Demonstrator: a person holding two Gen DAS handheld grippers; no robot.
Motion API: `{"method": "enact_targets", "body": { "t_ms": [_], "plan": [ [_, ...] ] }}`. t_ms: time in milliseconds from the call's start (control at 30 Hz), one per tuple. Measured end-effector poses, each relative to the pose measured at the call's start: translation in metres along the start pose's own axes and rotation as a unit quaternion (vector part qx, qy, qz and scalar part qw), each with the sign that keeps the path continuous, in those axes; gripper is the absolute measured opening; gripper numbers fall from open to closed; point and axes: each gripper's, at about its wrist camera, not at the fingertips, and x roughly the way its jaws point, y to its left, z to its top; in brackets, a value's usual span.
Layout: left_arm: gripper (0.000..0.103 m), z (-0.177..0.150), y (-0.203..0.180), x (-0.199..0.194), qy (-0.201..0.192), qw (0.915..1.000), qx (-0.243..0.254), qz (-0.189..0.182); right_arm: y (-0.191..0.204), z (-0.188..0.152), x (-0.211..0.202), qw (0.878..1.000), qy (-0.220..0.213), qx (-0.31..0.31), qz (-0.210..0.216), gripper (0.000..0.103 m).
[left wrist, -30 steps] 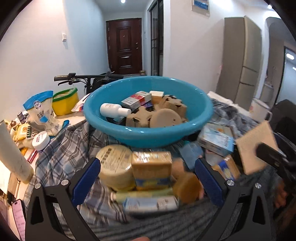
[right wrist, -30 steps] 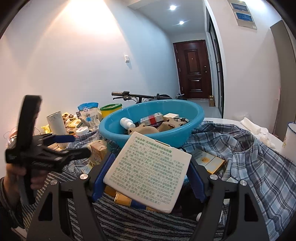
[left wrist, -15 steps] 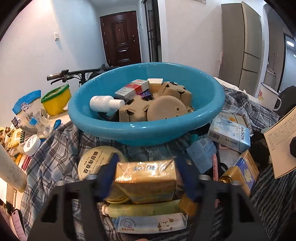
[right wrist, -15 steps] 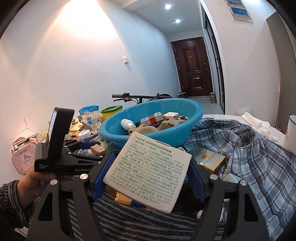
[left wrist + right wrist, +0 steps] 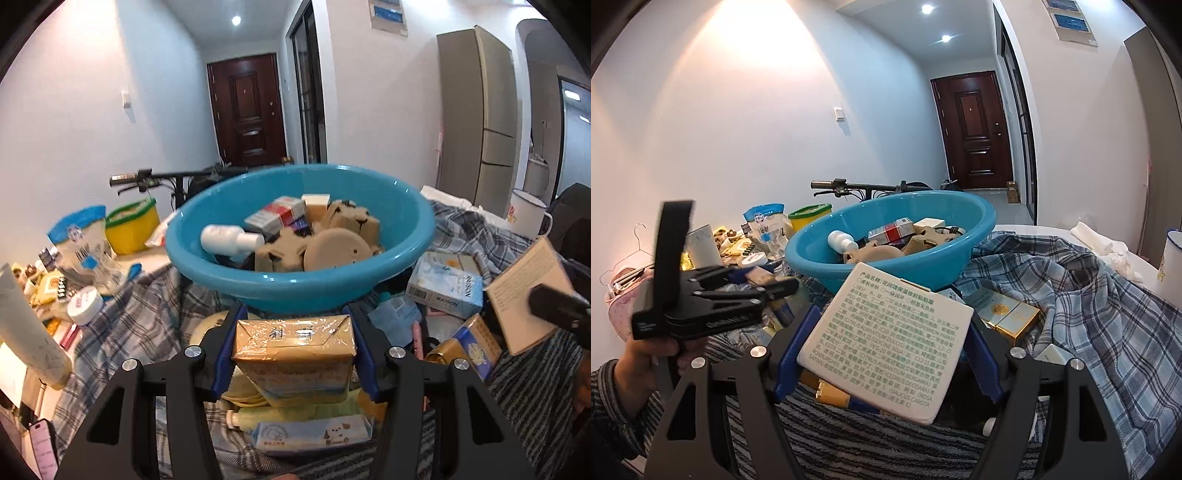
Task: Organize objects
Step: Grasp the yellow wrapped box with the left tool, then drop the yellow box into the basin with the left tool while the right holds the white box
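A blue plastic basin (image 5: pixel 295 284) (image 5: pixel 945 273) stands on a checked cloth and holds a white bottle (image 5: pixel 229 240), a red and white box and several tan cardboard pieces. My left gripper (image 5: pixel 293 350) is shut on a gold foil-wrapped pack (image 5: pixel 293 360), held just in front of the basin and above other items. My right gripper (image 5: pixel 886 343) is shut on a flat white box with green print (image 5: pixel 894 339), held tilted, also in front of the basin. The white box and the right gripper show at the right of the left wrist view (image 5: pixel 524 291). The left gripper shows at the left of the right wrist view (image 5: pixel 713 299).
Loose items lie on the cloth: a pale blue box (image 5: pixel 447 288), gold boxes (image 5: pixel 1008 314), a tube and a round tin (image 5: pixel 207 328) under the left gripper. A white mug (image 5: pixel 528 218) stands right. Bags, a yellow tub (image 5: pixel 129 229) and jars crowd the left. A bicycle handlebar (image 5: pixel 166 179) is behind.
My left gripper closed from wide open onto the gold pack and lifted it toward the basin. My right gripper kept its hold on the white box with little movement.
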Motion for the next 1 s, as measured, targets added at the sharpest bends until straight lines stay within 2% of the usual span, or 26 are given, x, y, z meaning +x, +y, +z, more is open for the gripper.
{"method": "enact_targets", "body": {
  "t_ms": [200,300,400,600,733,867,1000],
  "plan": [
    [0.056,0.009,0.004,-0.041,-0.040,0.9991,-0.014,0.004,0.002,0.002,-0.001,1.000,-0.001,-0.010,-0.004,0.075],
    [0.056,0.021,0.009,-0.070,-0.062,0.9977,-0.026,0.002,0.013,0.009,-0.012,0.999,-0.011,-0.032,-0.025,0.075],
    [0.056,0.040,0.013,-0.105,-0.089,0.9957,-0.024,0.007,0.022,0.022,-0.031,0.999,-0.019,-0.041,-0.017,0.075],
    [0.056,0.102,0.031,-0.162,-0.125,0.9912,-0.044,-0.006,0.033,0.085,-0.076,0.996,-0.070,-0.048,-0.006,0.075],
    [0.056,0.140,0.043,-0.187,-0.163,0.9852,-0.054,0.001,0.039,0.140,-0.102,0.992,-0.113,-0.063,0.009,0.075],
    [0.056,0.174,0.057,-0.198,-0.192,0.9790,-0.068,-0.002,0.049,0.188,-0.113,0.985,-0.153,-0.075,0.019,0.075],
    [0.056,0.200,0.066,-0.187,-0.206,0.9755,-0.075,-0.020,0.059,0.226,-0.099,0.981,-0.174,-0.076,0.028,0.075]
  ]
}}
